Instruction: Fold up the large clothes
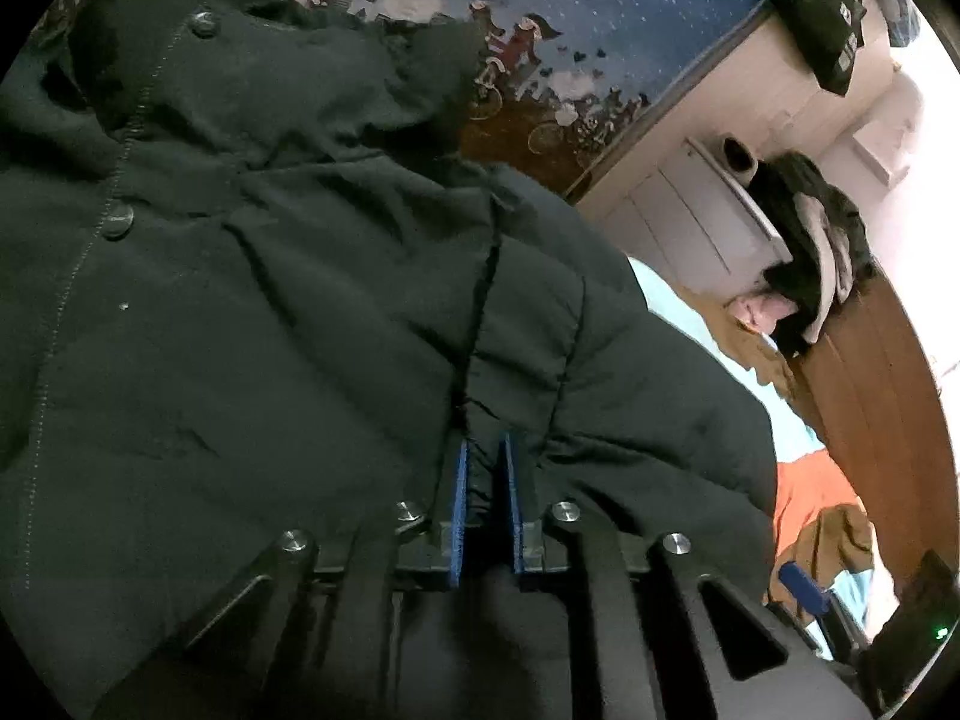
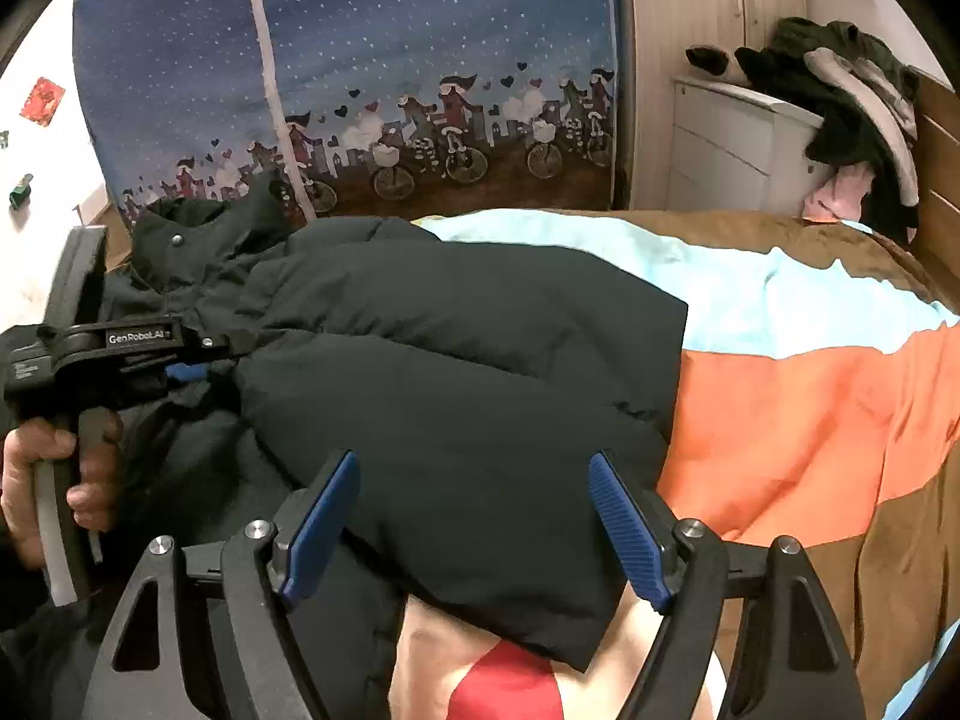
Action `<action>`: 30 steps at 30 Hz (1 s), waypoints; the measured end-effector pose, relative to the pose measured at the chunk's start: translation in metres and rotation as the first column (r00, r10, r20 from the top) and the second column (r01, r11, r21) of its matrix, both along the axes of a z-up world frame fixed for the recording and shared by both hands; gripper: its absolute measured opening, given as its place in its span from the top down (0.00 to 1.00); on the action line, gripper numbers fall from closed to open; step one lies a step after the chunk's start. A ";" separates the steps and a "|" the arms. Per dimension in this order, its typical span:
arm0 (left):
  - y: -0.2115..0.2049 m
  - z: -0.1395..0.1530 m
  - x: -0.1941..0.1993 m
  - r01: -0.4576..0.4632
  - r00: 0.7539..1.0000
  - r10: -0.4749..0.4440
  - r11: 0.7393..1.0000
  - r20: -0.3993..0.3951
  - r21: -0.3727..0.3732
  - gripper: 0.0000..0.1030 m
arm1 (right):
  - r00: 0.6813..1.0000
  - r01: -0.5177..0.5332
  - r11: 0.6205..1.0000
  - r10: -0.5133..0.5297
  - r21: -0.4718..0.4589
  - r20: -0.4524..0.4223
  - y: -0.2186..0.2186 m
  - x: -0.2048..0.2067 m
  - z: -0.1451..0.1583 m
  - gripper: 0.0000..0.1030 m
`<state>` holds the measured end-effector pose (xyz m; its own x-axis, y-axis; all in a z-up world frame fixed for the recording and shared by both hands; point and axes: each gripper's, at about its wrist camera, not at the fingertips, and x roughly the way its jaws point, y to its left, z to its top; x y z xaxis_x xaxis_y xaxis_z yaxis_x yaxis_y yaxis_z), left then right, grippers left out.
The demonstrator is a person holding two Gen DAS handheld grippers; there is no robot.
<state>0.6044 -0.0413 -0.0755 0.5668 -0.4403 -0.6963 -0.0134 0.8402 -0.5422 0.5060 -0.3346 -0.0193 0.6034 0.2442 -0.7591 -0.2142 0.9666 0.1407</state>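
Note:
A large black padded jacket (image 1: 270,300) lies spread on the bed and fills most of the left wrist view, with its snap buttons and hood toward the top. My left gripper (image 1: 485,474) is shut, pinching a fold of the jacket at a seam between its blue pads. In the right wrist view the jacket (image 2: 450,360) has one sleeve folded across its body. My right gripper (image 2: 474,516) is open, its blue fingers standing on either side of that sleeve's lower end. The left gripper (image 2: 198,369) shows at the jacket's left side, held by a hand (image 2: 54,480).
The bed cover (image 2: 810,420) has light blue, orange and brown stripes and lies bare to the right of the jacket. A blue curtain (image 2: 420,90) printed with bicycles hangs behind. A white drawer unit (image 2: 732,138) carries a pile of clothes (image 2: 852,96) beside a wooden headboard (image 1: 870,390).

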 end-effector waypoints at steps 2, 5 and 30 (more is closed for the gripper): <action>0.006 0.007 -0.006 -0.020 0.999 0.020 1.000 0.027 0.002 0.95 | 1.000 -0.001 1.000 0.001 -0.005 -0.002 0.002 -0.001 -0.001 0.24; 0.007 0.024 -0.016 -0.010 0.997 0.007 0.999 0.083 0.037 0.97 | 1.000 0.000 1.000 0.000 -0.010 0.003 0.005 0.000 0.001 0.24; 0.180 0.067 -0.181 -0.292 0.948 0.204 0.860 0.243 0.419 0.97 | 1.000 -0.014 0.993 0.012 0.119 0.015 0.106 0.018 0.019 0.19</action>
